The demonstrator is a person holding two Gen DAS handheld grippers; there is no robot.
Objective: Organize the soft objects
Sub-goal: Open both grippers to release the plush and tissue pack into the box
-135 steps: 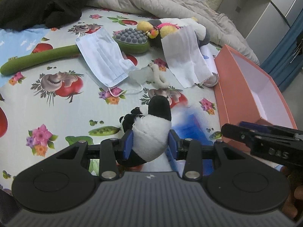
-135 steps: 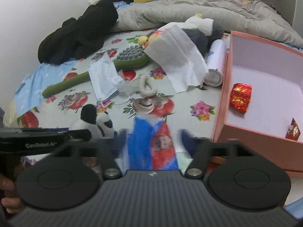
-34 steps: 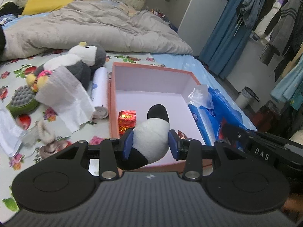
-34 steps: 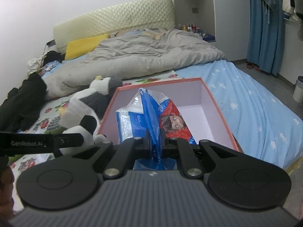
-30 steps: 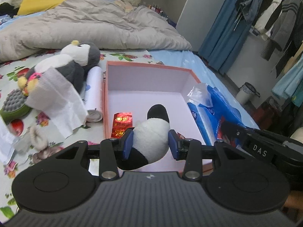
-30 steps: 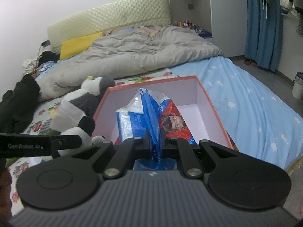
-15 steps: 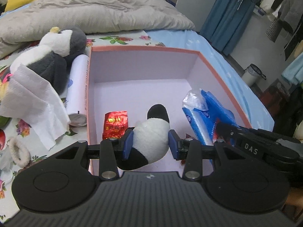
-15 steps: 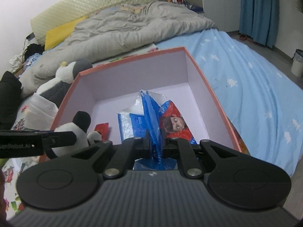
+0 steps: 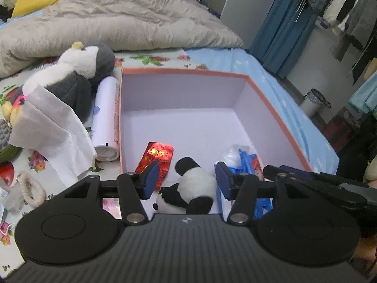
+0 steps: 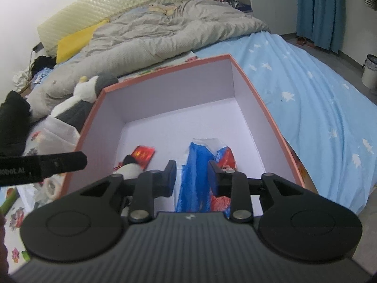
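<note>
Both over the near edge of the pink box [image 9: 271,99], on the bed. Left gripper [image 9: 186,179] released, jaws just opened wide, pads clear of the panda plush [image 9: 188,188], which lies between them on the box floor at the near edge. Right gripper [image 10: 192,176] likewise released, jaws just opened, blue pads standing off the blue tissue pack [image 10: 200,165], which lies between them by the near right corner of the box. Red foil packet [image 9: 156,158] flat on the box floor toward the near left corner, just beside the panda. Outside the left wall: white can [image 9: 106,118] lying along it, grey penguin plush [image 9: 77,73] beyond, with a white tissue [image 9: 51,127] draped over its front. Grey duvet [image 10: 146,35] heaped behind the far edge.
</note>
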